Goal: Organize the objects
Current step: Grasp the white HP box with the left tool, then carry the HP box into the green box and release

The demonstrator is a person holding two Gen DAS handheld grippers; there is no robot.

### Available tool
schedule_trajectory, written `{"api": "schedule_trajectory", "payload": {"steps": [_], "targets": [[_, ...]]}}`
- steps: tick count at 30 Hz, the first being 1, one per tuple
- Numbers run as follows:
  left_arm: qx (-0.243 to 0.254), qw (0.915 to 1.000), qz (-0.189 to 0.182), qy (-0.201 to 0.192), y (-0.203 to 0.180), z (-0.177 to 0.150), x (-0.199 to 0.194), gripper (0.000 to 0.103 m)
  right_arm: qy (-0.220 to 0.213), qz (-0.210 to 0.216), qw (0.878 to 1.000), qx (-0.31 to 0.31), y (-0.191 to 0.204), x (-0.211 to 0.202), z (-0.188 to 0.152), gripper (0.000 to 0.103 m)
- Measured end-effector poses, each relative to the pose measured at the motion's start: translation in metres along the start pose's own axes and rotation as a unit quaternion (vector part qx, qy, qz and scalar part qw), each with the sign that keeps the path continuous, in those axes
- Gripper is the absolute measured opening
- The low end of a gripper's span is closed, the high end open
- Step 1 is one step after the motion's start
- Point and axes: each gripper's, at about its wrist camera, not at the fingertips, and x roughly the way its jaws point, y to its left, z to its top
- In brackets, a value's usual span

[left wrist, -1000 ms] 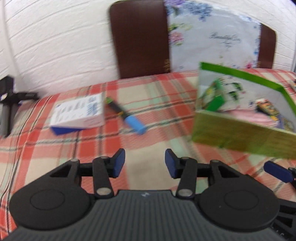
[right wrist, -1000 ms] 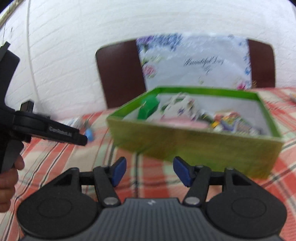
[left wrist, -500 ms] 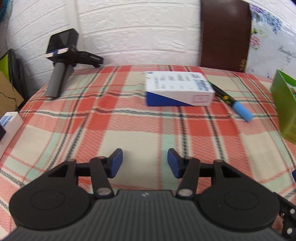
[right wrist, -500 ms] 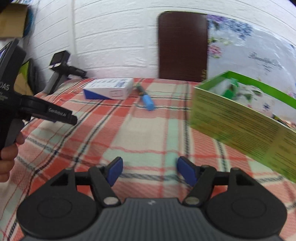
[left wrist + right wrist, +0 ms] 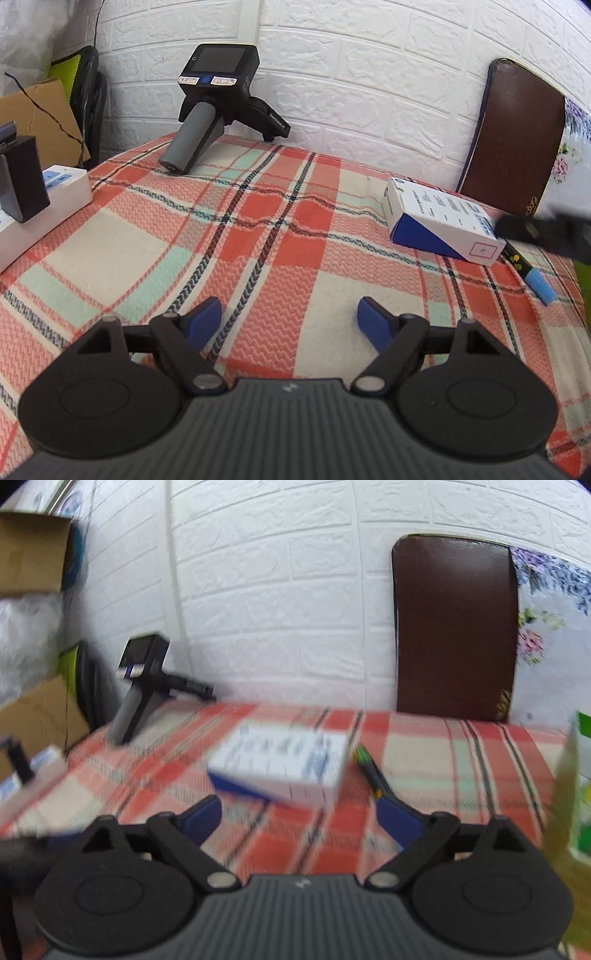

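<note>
A white and blue box (image 5: 441,225) lies on the plaid cloth, right of my left gripper (image 5: 290,323), which is open and empty over bare cloth. A marker with a blue cap (image 5: 532,275) lies just beyond the box. In the right wrist view the same box (image 5: 280,766) lies just ahead of my open, empty right gripper (image 5: 301,818), and the marker (image 5: 371,773) lies by the right finger. The green box (image 5: 576,794) stands at the right edge. The right gripper's arm (image 5: 546,230) shows blurred at the right of the left wrist view.
A spare black handheld gripper (image 5: 218,107) rests at the far left of the cloth by the white brick wall. A white box with a black device (image 5: 22,199) sits at the left edge. A brown chair back (image 5: 454,627) stands behind. Cardboard (image 5: 37,110) lies far left.
Both grippers have swung left, away from the green box and toward the white and blue box. The right gripper has come close to that box. Both stay open and empty.
</note>
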Motion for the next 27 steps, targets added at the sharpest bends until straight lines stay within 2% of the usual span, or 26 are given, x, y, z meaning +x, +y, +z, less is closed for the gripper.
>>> {"api": "schedule_trajectory", "payload": {"steps": [4, 8, 9, 11, 12, 13, 15, 17, 18, 19, 22, 24, 27], "targets": [[-0.037, 0.9988, -0.020, 0.023, 0.012, 0.015, 0.004, 0.081, 0.012, -0.013, 0.999, 0.034, -0.005, 0.036, 0.018, 0.097], [-0.092, 0.9917, -0.087, 0.024, 0.024, 0.059, 0.024, 0.079, 0.014, 0.018, 0.997, 0.072, -0.028, 0.041, 0.014, 0.095], [-0.105, 0.9877, -0.111, 0.031, 0.024, 0.070, 0.034, 0.076, 0.016, 0.030, 0.997, 0.076, -0.034, 0.041, 0.012, 0.095], [-0.122, 0.9782, -0.156, 0.061, 0.019, 0.087, 0.059, 0.061, 0.024, 0.056, 0.995, 0.081, -0.044, 0.045, 0.011, 0.094], [-0.124, 0.9739, -0.173, 0.079, 0.013, 0.093, 0.072, 0.057, 0.031, 0.064, 0.994, 0.079, -0.047, 0.048, 0.011, 0.094], [-0.124, 0.9715, -0.180, 0.093, 0.008, 0.096, 0.085, 0.052, 0.033, 0.069, 0.994, 0.076, -0.049, 0.049, 0.009, 0.094], [-0.121, 0.9692, -0.183, 0.111, -0.005, 0.097, 0.102, 0.052, 0.036, 0.077, 0.995, 0.060, -0.047, 0.050, 0.007, 0.094], [-0.121, 0.9643, -0.205, 0.116, -0.018, 0.095, 0.112, 0.053, 0.046, 0.078, 0.995, 0.043, -0.042, 0.056, 0.005, 0.092], [-0.120, 0.9632, -0.210, 0.117, -0.024, 0.094, 0.113, 0.053, 0.058, 0.079, 0.995, 0.036, -0.039, 0.061, 0.003, 0.090], [-0.117, 0.9616, -0.217, 0.121, -0.030, 0.093, 0.115, 0.053, 0.068, 0.090, 0.993, 0.029, -0.036, 0.064, 0.002, 0.083], [-0.096, 0.9697, -0.194, 0.113, -0.042, 0.089, 0.102, 0.054, 0.080, 0.066, 0.995, 0.003, -0.024, 0.062, -0.003, 0.084], [-0.095, 0.9700, -0.192, 0.115, -0.042, 0.080, 0.087, 0.054, 0.084, 0.070, 0.994, 0.006, -0.023, 0.050, -0.010, 0.085], [-0.089, 0.9677, -0.203, 0.121, -0.039, 0.056, 0.055, 0.054, 0.089, 0.062, 0.994, -0.026, -0.015, 0.017, -0.028, 0.085]]}}
